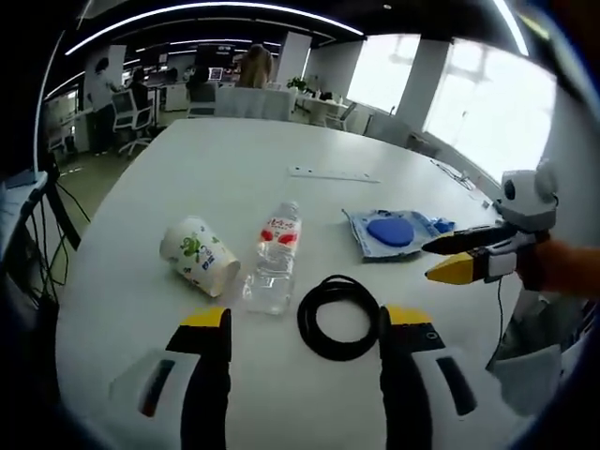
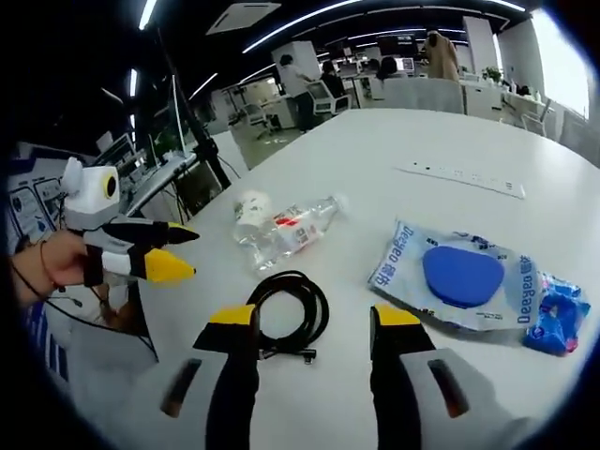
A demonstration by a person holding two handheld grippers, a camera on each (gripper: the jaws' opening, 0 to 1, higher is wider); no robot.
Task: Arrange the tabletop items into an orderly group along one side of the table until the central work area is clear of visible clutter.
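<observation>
Coiled black cable (image 1: 338, 316) lies on the worktop (image 1: 234, 178) just ahead of the left gripper (image 1: 305, 330), jaws spread, empty. Right gripper (image 2: 304, 328) likewise wide, holding nothing. Best to pinch one strand squarely, then slide sideward.

- The far half of the white table (image 1: 244, 155) lies open, broken only by a flat strip (image 1: 333, 174) near the middle.
- Ahead of the left gripper (image 1: 305, 328), a coiled black cable (image 1: 339, 317) sits between its spread jaws, blocking a straight push forward.
- A water bottle (image 1: 274, 258) lies just beside the cable, with a tipped paper cup (image 1: 199, 255) close on its other side; the gap between them is narrow.
- A packet holding a blue disc (image 2: 461, 274) lies apart from the cable, with bare table between them.
- The right gripper (image 1: 448, 259) hovers just beside the packet.
</observation>
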